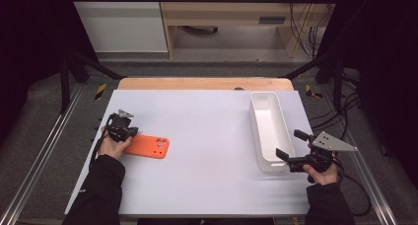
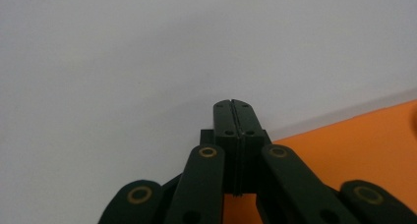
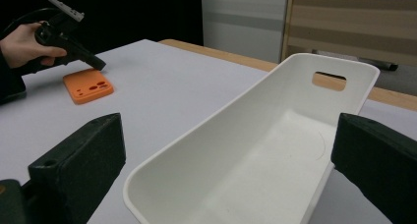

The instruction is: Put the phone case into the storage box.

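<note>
An orange phone case (image 1: 148,146) lies flat at the left of the white table (image 1: 207,151), its cut-outs facing up. My left gripper (image 1: 131,134) is shut with nothing between its jaws. Its tip (image 2: 236,104) hangs close over the bare table just beside the orange case (image 2: 354,145). In the right gripper view the left gripper (image 3: 100,65) slants down at the case (image 3: 88,86). A long, empty white bin (image 1: 268,129) stands at the right. My right gripper (image 1: 290,144) is open, one jaw on each side of the near end of the bin (image 3: 255,150), without pressing on it.
A wooden edge (image 1: 204,83) runs along the table's far side, with a small dark object (image 1: 239,88) on it. Metal frame rails (image 1: 44,151) flank the table on both sides. Cables (image 1: 345,116) hang at the right. White surface stretches between case and bin.
</note>
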Action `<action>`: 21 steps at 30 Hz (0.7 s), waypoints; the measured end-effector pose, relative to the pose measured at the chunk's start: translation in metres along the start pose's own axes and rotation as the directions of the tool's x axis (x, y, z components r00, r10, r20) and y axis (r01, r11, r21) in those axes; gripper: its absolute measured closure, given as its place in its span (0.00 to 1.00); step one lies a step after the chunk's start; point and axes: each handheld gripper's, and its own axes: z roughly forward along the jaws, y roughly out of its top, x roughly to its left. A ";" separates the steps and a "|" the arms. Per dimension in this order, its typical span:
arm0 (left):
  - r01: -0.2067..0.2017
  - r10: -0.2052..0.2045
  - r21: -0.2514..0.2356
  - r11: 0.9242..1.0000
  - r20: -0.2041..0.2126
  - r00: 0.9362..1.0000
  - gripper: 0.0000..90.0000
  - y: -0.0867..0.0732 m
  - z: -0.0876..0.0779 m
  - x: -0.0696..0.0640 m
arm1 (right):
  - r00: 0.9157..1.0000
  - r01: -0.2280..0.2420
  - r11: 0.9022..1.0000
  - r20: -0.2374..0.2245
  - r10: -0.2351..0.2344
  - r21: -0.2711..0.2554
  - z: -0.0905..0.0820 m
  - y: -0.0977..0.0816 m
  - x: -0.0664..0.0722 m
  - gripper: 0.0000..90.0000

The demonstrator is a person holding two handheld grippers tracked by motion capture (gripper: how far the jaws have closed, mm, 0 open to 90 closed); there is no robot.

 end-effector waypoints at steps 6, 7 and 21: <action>0.004 -0.004 0.006 1.000 0.008 1.000 1.00 -0.006 -0.006 -0.001 | 1.000 0.000 1.000 0.000 0.000 -0.001 0.000 0.000 0.000 0.00; -0.001 0.001 0.009 1.000 0.007 1.000 1.00 -0.007 -0.007 -0.002 | 1.000 0.000 1.000 0.000 0.000 -0.001 0.000 0.000 0.000 0.00; -0.007 0.007 0.006 1.000 0.012 1.000 1.00 -0.023 -0.020 -0.008 | 1.000 0.000 1.000 -0.004 0.000 -0.001 0.000 0.001 0.000 0.00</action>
